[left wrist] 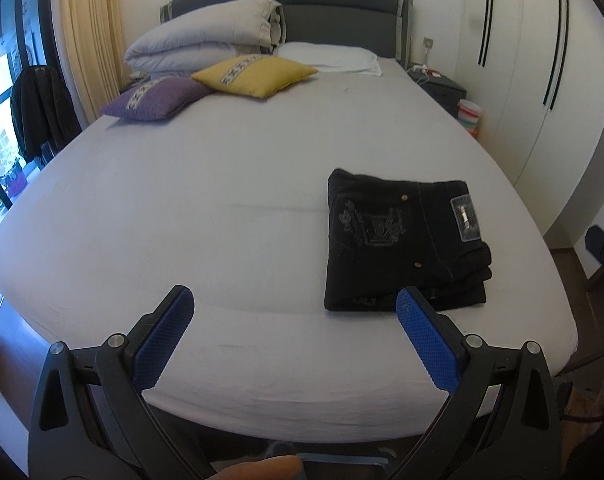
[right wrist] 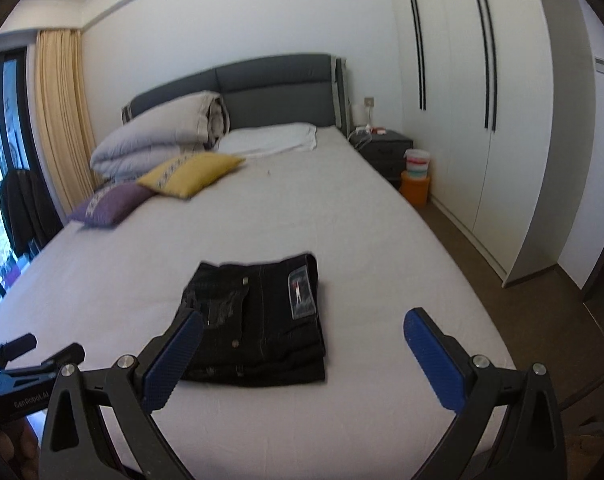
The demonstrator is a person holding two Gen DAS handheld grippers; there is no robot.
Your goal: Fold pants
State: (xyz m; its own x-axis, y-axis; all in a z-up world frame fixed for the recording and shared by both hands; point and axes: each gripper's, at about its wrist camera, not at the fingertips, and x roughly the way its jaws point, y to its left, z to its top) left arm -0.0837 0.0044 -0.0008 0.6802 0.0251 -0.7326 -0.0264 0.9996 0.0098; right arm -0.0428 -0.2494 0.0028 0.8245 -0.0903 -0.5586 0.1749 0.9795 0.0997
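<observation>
Already folded into a thick, soft, heavyish denim stack near the bed's point(left wrist: 102, 240) foot edge, the pants point(left wrist: 402, 240) are best gripped at their layered edge, with left gripper point(left wrist: 294, 312) and right gripper point(right wrist: 302, 344) both spread wide and empty.

A folded grey duvet point(left wrist: 200, 32) is piled at the upper left of the frame against a dark headboard point(left wrist: 334, 4), with a white pillow point(left wrist: 330, 56) just beside it at upper centre. A yellow cushion point(left wrist: 254, 74) and a purple cushion point(left wrist: 154, 98) lie below the duvet, the yellow one overlapping the purple one's edge. At the upper right stand a dark nightstand point(right wrist: 386, 150), a white wardrobe point(right wrist: 482, 120) and an orange tub point(right wrist: 414, 192); a beige curtain point(left wrist: 90, 40) hangs at the far left.
</observation>
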